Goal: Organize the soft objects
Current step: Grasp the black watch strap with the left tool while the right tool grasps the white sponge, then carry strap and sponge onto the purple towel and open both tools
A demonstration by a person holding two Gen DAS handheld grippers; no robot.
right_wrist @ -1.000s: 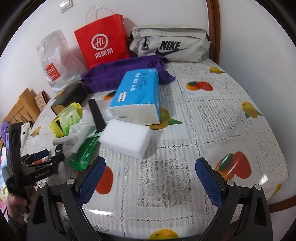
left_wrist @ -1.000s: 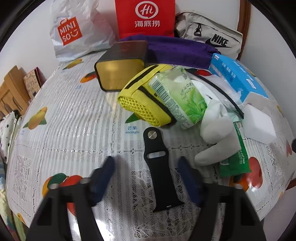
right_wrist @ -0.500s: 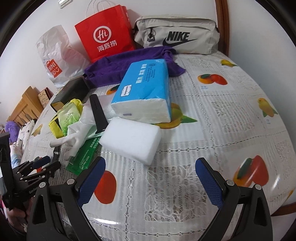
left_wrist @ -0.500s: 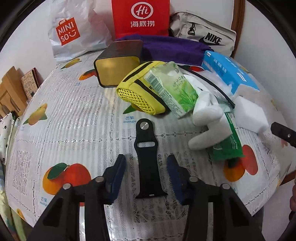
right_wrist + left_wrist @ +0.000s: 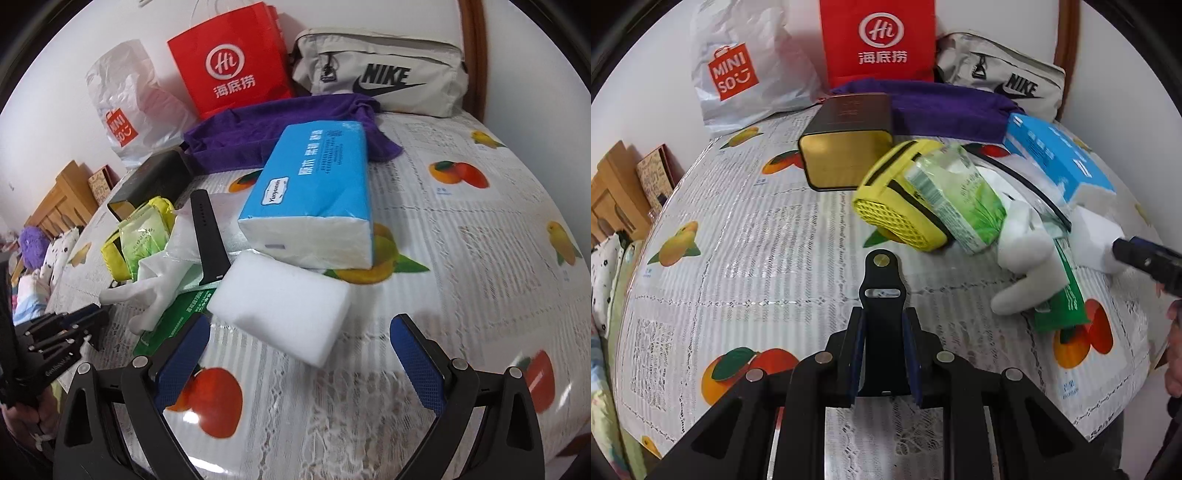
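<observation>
My left gripper (image 5: 883, 343) is shut on a black watch strap (image 5: 881, 291) that lies on the tablecloth; the strap's buckle end sticks out beyond the fingers. My right gripper (image 5: 299, 350) is open, just in front of a white sponge block (image 5: 280, 306), jaws apart on either side of it. A second black strap (image 5: 208, 236) lies on a white glove (image 5: 147, 291). A blue tissue pack (image 5: 314, 192), a yellow mesh pouch (image 5: 901, 206), a green wipes pack (image 5: 960, 199) and a purple towel (image 5: 273, 129) lie behind.
A dark tin box (image 5: 846, 147) lies open-ended at mid-table. A red paper bag (image 5: 229, 62), a white Miniso bag (image 5: 746, 74) and a grey Nike bag (image 5: 380, 70) stand against the wall. A green packet (image 5: 1067, 302) lies under the glove.
My left gripper has moved forward and closed on the black strap. My right gripper has moved closer to the white sponge and stays open.
</observation>
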